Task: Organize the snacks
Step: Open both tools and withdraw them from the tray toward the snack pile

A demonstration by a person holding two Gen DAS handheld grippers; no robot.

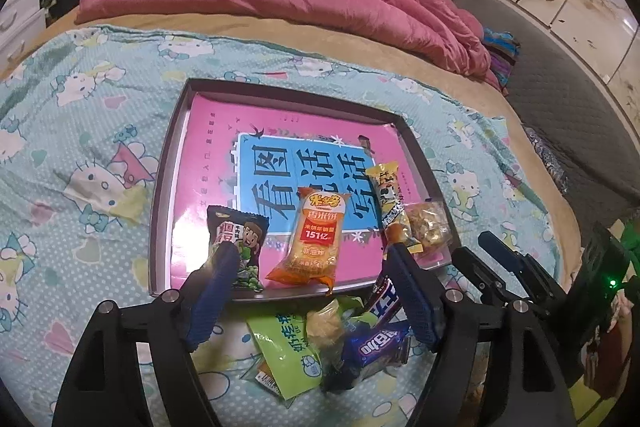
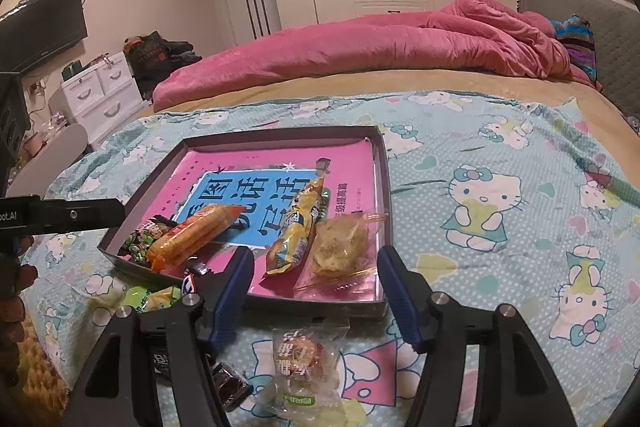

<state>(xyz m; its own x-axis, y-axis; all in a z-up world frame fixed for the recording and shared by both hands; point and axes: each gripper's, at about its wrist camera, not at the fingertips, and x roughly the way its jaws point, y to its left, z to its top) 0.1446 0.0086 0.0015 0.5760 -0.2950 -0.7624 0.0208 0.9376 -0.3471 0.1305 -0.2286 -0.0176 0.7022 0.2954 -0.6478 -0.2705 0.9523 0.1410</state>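
1. Left gripper [image 1: 310,263]: jaws wide, holding nothing, above the tray's [image 1: 168,163] near edge.
2. Right gripper [image 2: 316,267]: jaws wide, empty, at the tray's near right corner.
3. Inside the tray, along its near edge: four snack packets, among them an orange rice cracker [image 1: 314,239].
4. On the bed sheet [image 2: 500,155] before the tray: loose snacks [image 1: 336,343].

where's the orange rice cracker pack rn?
In the tray, near its front edge, between the dark bean snack and the yellow bar; the orange rice cracker pack shows centre in the left wrist view.

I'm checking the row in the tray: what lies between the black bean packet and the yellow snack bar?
The orange rice cracker pack lies between the black bean packet and the yellow snack bar in the tray, clearest in the left wrist view.
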